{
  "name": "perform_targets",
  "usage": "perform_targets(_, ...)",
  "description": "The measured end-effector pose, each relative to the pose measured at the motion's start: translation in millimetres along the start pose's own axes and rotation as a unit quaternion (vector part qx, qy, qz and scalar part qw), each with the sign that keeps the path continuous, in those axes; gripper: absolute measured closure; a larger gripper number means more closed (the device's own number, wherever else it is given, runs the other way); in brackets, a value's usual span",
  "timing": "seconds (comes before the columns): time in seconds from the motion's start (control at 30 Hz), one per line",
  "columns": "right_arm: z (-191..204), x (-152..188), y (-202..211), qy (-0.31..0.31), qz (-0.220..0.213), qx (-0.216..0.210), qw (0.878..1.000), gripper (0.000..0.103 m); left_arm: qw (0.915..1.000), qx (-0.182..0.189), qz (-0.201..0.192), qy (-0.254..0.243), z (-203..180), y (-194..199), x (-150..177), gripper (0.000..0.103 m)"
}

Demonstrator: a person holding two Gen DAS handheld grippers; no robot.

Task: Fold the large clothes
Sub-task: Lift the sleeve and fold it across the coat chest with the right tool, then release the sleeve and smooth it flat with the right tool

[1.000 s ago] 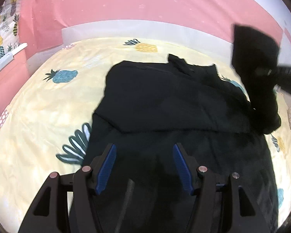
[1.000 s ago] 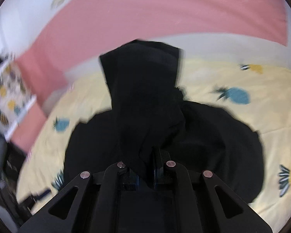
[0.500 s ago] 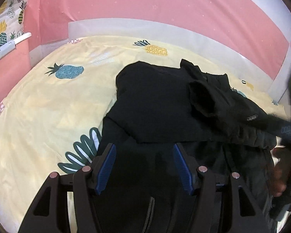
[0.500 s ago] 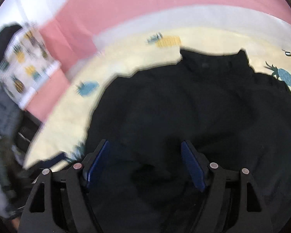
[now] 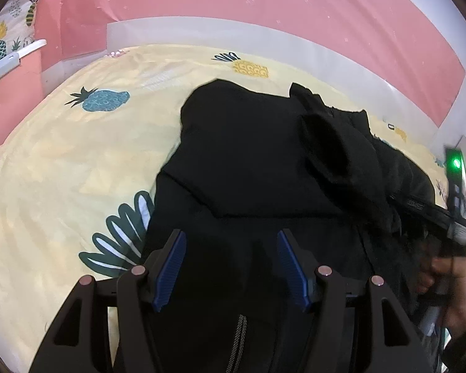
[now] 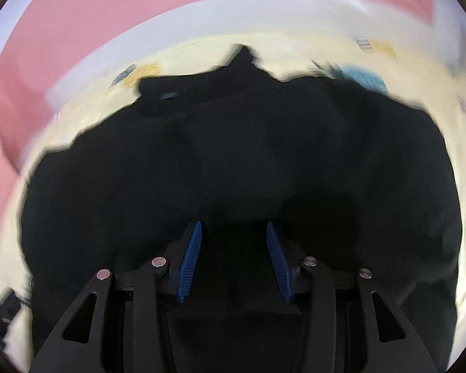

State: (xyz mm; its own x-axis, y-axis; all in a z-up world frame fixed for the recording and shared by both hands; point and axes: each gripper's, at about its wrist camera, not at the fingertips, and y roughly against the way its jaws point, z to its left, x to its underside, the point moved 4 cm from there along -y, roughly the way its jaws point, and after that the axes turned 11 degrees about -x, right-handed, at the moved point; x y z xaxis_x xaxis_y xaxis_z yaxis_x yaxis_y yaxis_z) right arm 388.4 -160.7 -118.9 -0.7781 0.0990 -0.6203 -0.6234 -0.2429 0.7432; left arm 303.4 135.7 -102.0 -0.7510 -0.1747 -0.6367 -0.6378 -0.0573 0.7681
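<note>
Left wrist view: the left gripper (image 5: 231, 262) has its jaws spread wide, blue pads (image 5: 170, 269) clear of each other, nothing pinched between them. It sits low over the black garment (image 5: 248, 155), which lies on the yellow pineapple-print bedsheet (image 5: 62, 171) with one layer folded across the body and a sleeve bunched at the right. A drawstring (image 5: 237, 342) shows below the jaws. At the right edge, the person's right hand (image 5: 450, 283) grips the other tool.

Right wrist view, blurred: the right gripper (image 6: 233, 261) has jaws parted, holding nothing, directly above the garment (image 6: 233, 155). Contact with the cloth cannot be judged.
</note>
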Motion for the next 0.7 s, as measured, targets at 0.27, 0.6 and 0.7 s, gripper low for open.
perform_targets(0.27, 2.0, -21.9, 40.7, 0.016, -0.028, -0.059, 0.998, 0.054, 1.0000, 0.003, 0.003, -0.002, -2.8, -3.6, 2.4, 0.040)
perform_targets(0.6, -112.6, -24.2, 11.2, -0.074, 0.007, 0.055, 0.996, 0.054, 0.9999, 0.000, 0.011, -0.006, -5.1, -11.1, 5.7, 0.040)
perform_targets(0.7, -77.4, -39.1, 15.9, -0.048, -0.019, 0.033, 0.998, 0.054, 0.9999, -0.005, 0.004, -0.008, -5.1, -8.9, 4.2, 0.040)
